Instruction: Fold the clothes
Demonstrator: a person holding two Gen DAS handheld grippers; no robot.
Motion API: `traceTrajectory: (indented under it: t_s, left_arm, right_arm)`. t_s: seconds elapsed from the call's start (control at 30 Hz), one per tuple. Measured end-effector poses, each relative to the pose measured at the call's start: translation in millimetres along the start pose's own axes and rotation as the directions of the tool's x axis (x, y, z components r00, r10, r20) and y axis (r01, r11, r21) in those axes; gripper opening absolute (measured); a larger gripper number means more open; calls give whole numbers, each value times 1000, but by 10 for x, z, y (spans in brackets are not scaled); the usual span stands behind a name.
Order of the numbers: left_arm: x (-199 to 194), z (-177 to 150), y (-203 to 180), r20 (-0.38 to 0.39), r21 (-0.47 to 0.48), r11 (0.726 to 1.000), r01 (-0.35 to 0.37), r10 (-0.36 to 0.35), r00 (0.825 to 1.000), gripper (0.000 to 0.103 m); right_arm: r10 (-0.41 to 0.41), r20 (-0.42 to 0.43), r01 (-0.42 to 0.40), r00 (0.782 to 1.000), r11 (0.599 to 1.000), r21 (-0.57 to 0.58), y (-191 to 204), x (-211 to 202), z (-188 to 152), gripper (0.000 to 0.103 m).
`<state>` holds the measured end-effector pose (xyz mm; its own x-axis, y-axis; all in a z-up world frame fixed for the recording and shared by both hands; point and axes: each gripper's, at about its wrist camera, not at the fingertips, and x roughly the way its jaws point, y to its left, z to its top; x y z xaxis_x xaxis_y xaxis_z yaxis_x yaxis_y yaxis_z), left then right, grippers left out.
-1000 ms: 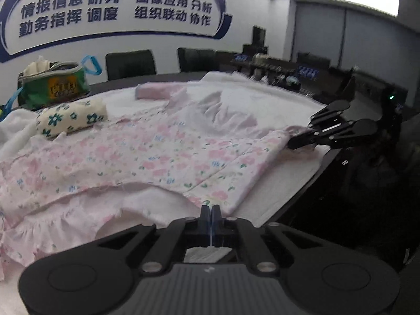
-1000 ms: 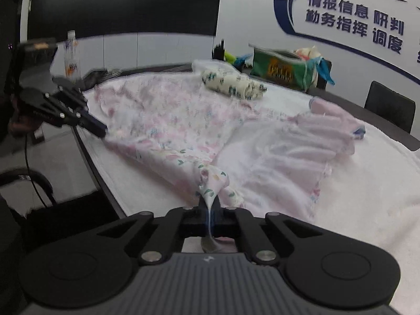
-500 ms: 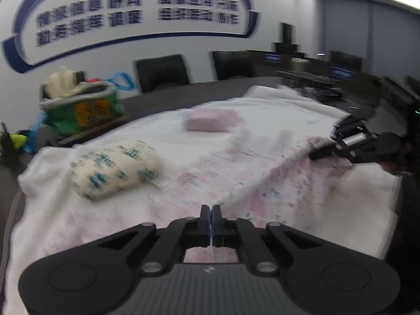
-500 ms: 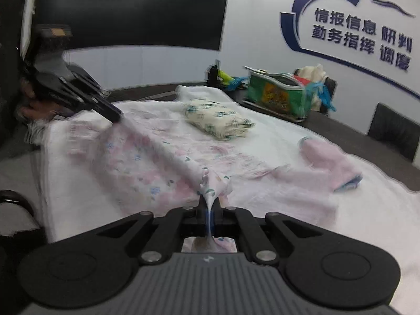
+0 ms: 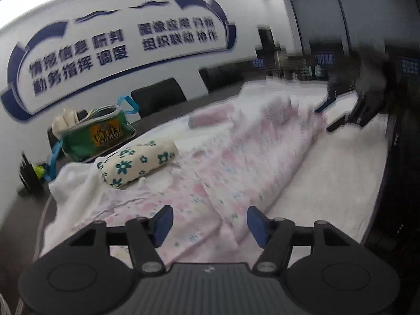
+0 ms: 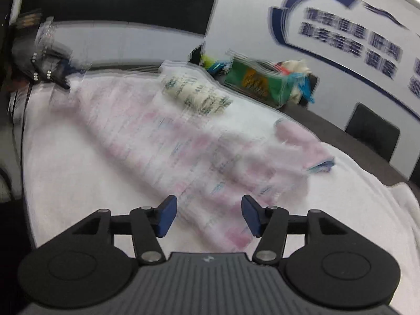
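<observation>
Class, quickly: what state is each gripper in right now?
Left gripper: open, holding nothing, above the pink floral garment.
Right gripper: open, holding nothing.

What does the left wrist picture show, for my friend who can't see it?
The left claw is open over a pink flowery garment lying on a white cloth on the table. A folded cream bundle with teal flowers and a green bag sit to the left; the right claw, blurry, is far right.
</observation>
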<state>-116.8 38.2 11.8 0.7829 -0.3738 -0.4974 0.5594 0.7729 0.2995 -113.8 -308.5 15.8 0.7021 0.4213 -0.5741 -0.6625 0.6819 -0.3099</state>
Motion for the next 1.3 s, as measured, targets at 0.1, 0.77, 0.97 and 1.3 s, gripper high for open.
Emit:
traceTrajectory:
  t_s: [0.1, 0.77, 0.97, 1.3]
  left_arm:
    - [320, 65, -76, -12, -1, 1000, -10, 10, 1000, 62]
    - [210, -26, -155, -90, -293, 911, 289, -327, 941, 0]
    - [-265, -192, -147, 17, -218, 941, 261, -263, 965, 22]
    - [-721, -659, 43, 1, -157, 985, 77, -78, 997, 45]
  right_arm:
    - [9, -5, -9, 1000, 996, -90, 135, 234, 32, 55]
    - [98, -102, -88, 990, 992, 94, 376, -303, -62, 2]
    - [68, -127, -52, 990, 991, 122, 496, -593, -146, 9]
    - [191, 146, -187, 971, 981, -43, 859, -324, 601, 43]
